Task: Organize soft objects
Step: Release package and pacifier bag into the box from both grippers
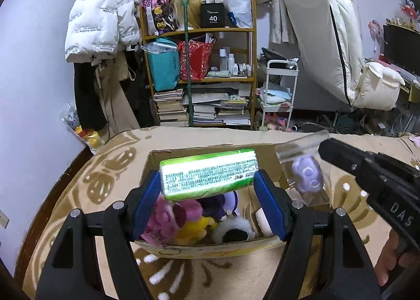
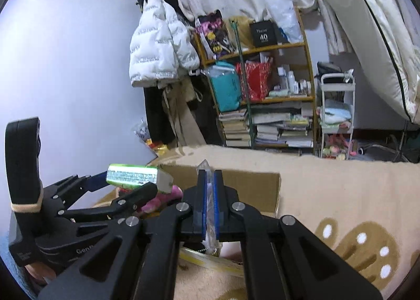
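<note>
Now my left tongs [image 1: 207,192] grip a green tissue pack [image 1: 208,172] by its two ends, long axis crosswise, directly above the open cardboard box [image 1: 270,163] of plush toys [image 1: 173,214]. To its right, my right tongs [image 2: 209,203] are pinched shut on a clear bag [image 1: 302,166] holding a purple toy [image 1: 307,174], over the box's right side.

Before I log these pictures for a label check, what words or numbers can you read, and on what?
"40": black box on the top shelf; the small lines around it are too small.
"DAS": right gripper's body.
"Gen": left gripper's body, cut off.
White jacket: repeated print, too small.
Green pack: fine print, blurred.
</note>
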`<state>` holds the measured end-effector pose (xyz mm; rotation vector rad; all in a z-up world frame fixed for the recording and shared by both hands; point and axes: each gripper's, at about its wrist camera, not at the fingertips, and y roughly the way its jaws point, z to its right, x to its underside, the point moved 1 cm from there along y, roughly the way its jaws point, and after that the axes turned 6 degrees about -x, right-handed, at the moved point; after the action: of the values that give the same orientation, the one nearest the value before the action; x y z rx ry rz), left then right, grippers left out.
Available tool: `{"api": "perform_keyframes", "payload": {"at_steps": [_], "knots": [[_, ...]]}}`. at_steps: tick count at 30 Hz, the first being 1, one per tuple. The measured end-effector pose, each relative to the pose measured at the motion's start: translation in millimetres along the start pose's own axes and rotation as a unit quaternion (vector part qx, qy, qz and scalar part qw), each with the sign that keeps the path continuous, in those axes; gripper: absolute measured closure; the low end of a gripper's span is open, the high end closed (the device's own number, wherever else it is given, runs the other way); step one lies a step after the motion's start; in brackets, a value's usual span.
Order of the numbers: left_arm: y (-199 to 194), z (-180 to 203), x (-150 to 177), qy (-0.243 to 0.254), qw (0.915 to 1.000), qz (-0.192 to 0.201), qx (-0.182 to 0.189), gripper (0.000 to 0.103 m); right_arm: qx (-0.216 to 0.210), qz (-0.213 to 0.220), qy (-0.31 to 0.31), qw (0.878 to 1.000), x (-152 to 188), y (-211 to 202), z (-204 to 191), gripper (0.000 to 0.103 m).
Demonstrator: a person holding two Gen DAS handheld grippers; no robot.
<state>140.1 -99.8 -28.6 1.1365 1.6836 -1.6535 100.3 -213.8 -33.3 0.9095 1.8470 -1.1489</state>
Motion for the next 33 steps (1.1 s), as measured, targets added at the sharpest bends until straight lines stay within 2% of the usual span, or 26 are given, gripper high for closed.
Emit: {"api": "perform_keyframes", "payload": {"at_steps": [12, 15, 20, 22, 23, 28, 29, 31, 32, 33], "knots": [[5, -5, 9, -0.007, 0.9996, -0.027, -0.005, 0.03, 0.012, -0.046, 0.01, 0.999, 12, 16, 8, 0.097], [1, -12, 13, -0.015, 0.9994, -0.029, -0.013, 0.023, 0.012, -0.06, 0.014, 0.998, 17, 20, 8, 0.096], [-12, -22, 15, -0.027, 0.9992, -0.025, -0.017, 0.021, 0.016, -0.063, 0.009, 0.998, 17, 19, 6, 0.096], [-19, -25, 15, -0.026, 0.9992, -0.023, -0.021, 0.01, 0.016, -0.061, 0.011, 0.998, 16, 16, 6, 0.096], [-23, -26, 16, -0.026, 0.9992, -0.019, -0.024, 0.008, 0.017, -0.061, 0.012, 0.998, 16, 14, 6, 0.096], [-42, -31, 18, -0.013, 0.9991, -0.009, -0.039, 0.008, 0.025, -0.06, 0.006, 0.998, 13, 5, 2, 0.095], [-46, -32, 18, -0.009, 0.9989, -0.005, -0.045, 0.007, 0.026, -0.06, 0.004, 0.998, 12, 1, 0, 0.091], [-56, -35, 18, -0.004, 0.9984, 0.004, -0.056, 0.007, 0.024, -0.057, -0.003, 0.998, 10, -7, -5, 0.073], [-61, -36, 17, -0.004, 0.9983, 0.008, -0.058, 0.006, 0.025, -0.054, -0.01, 0.998, 8, -12, -8, 0.059], [-67, -38, 16, -0.003, 0.9982, 0.011, -0.06, 0.003, 0.026, -0.051, -0.017, 0.998, 6, -17, -11, 0.051]]}}
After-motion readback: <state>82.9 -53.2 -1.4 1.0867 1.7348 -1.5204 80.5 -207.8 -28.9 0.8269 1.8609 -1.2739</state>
